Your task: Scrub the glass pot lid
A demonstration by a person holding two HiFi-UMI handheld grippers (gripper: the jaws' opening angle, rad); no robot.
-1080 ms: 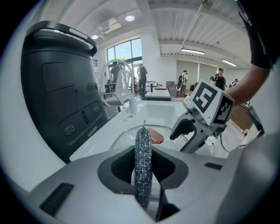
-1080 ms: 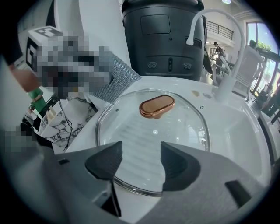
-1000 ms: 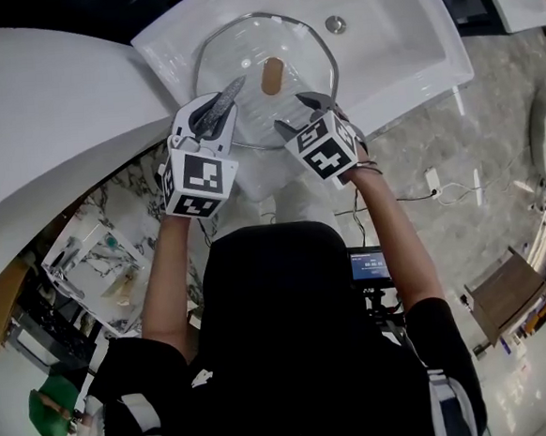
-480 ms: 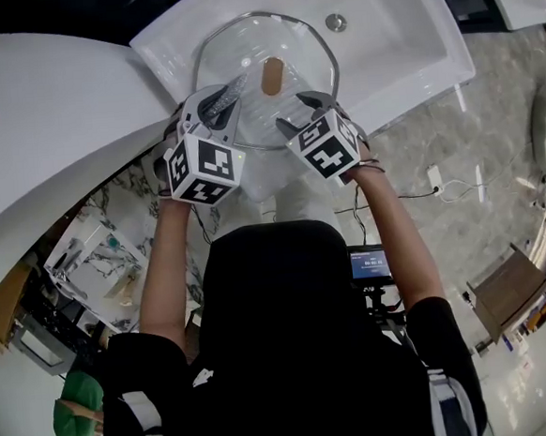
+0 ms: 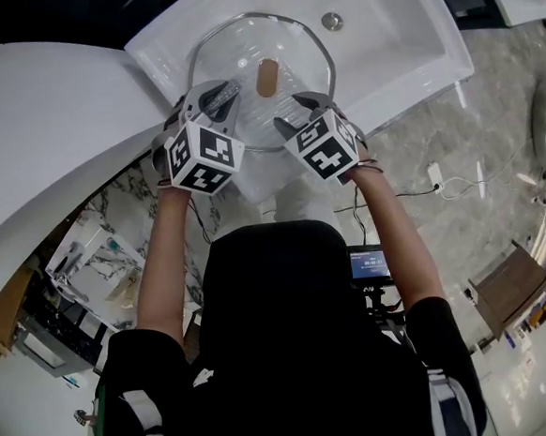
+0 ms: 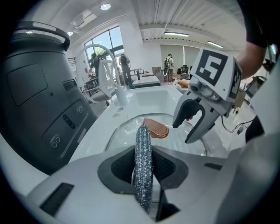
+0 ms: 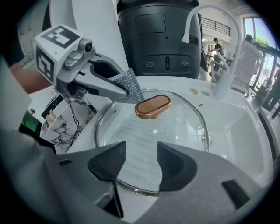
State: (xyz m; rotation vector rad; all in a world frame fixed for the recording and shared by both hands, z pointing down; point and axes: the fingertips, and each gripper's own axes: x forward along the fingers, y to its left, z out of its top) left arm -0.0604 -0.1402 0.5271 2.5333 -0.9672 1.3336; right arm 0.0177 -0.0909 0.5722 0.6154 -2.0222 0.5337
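Head view: the glass lid [image 5: 291,59] lies flat in the white sink [image 5: 400,38], its copper-coloured handle [image 5: 267,76] near the middle and the drain [image 5: 332,20] just beyond its far rim. The left gripper [image 5: 222,98] reaches over the lid's near left edge with a grey scouring cloth [image 5: 227,94] in its jaws. The right gripper [image 5: 296,113] hangs over the near right edge, just beside the left one. Left gripper view: the jaws are clenched on the scouring cloth, which stands up as a narrow glittering strip between the pads and points toward the handle. The lid lies directly ahead, and the right gripper shows at the upper right, its two fingers spread above the glass. A white faucet [image 6: 107,65] rises behind the sink and a dark appliance [image 6: 39,100] stands at the left. Right gripper view: the jaws stand apart and have just been closing. The lid's near rim lies in the gap between them, and the pads do not press on it. The left gripper holds the cloth close beside the handle; contact between cloth and glass cannot be confirmed.
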